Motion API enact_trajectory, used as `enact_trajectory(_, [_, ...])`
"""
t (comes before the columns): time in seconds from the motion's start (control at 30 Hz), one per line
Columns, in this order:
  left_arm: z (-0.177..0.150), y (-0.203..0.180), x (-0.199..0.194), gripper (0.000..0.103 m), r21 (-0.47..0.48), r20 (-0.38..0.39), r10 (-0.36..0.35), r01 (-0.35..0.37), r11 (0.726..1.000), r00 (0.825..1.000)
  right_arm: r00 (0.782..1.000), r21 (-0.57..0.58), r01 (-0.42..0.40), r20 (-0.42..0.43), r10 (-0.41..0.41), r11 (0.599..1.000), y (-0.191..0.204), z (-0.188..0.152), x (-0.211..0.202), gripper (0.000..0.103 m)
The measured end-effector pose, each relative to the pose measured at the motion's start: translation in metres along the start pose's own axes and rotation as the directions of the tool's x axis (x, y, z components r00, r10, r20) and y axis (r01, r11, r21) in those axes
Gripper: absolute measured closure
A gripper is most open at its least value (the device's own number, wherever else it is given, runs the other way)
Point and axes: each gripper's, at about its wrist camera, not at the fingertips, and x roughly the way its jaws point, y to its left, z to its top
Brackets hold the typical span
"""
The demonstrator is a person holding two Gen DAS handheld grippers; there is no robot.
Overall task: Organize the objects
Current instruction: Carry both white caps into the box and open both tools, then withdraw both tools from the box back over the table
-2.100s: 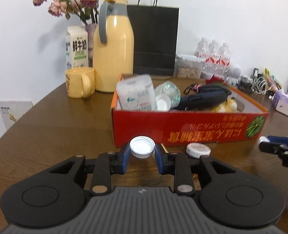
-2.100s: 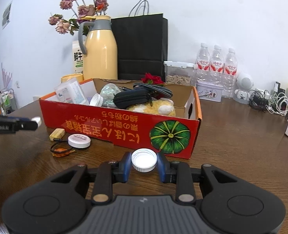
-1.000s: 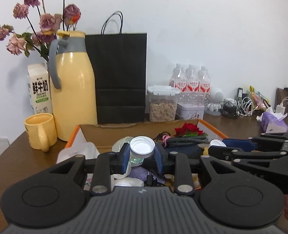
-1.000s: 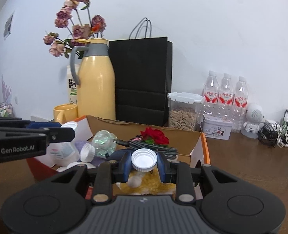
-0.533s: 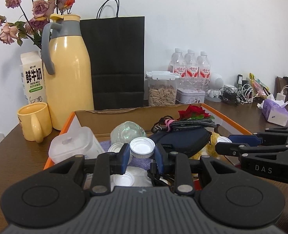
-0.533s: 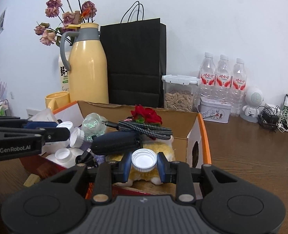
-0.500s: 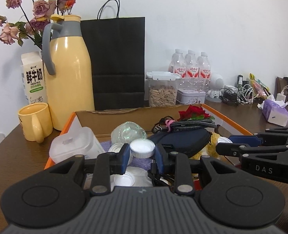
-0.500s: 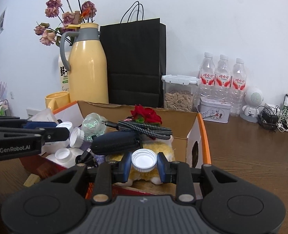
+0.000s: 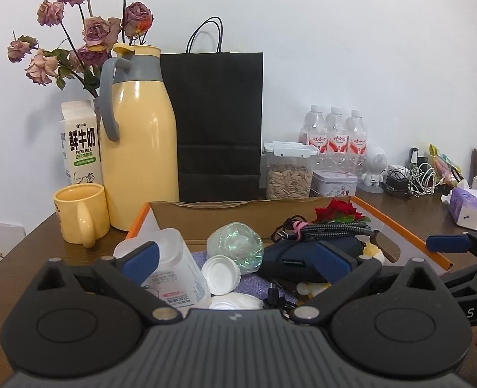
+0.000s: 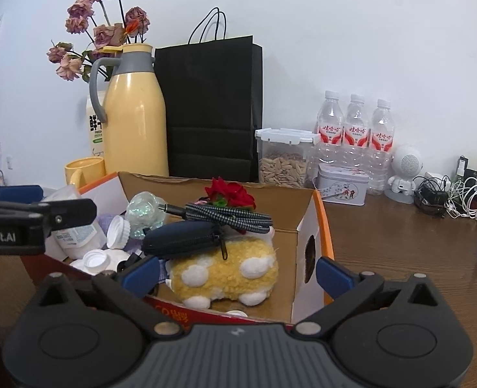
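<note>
Left wrist view: left claw (image 9: 235, 260) opening, nothing between jaws, over box (image 9: 400, 226); white cap (image 9: 220, 273) directly below. Right claw (image 10: 236, 268) opening, empty, above plush (image 10: 225, 266).

Thermos (image 9: 139, 148), black bag (image 9: 219, 123) — probably paper

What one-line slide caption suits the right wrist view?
Right tongs, jaws opening and empty, over a cardboard box holding a yellow plush toy.
</note>
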Motion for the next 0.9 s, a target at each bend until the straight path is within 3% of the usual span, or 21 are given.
enact_trajectory(0.6, [0.008,0.005,-0.027,0.000,0.000,0.070,0.034,-0.034,0.999,0.997,0.999,-0.031,-0.001,0.051,0.003,1.000,0.011,0.005,-0.021,0.000])
enact_trajectory(0.9, [0.000,0.021,-0.052,0.000,0.002,0.041,0.086,-0.086,0.996,0.995,0.998,-0.040,-0.019,0.065,0.021,0.999,0.023,0.003,-0.045,0.000])
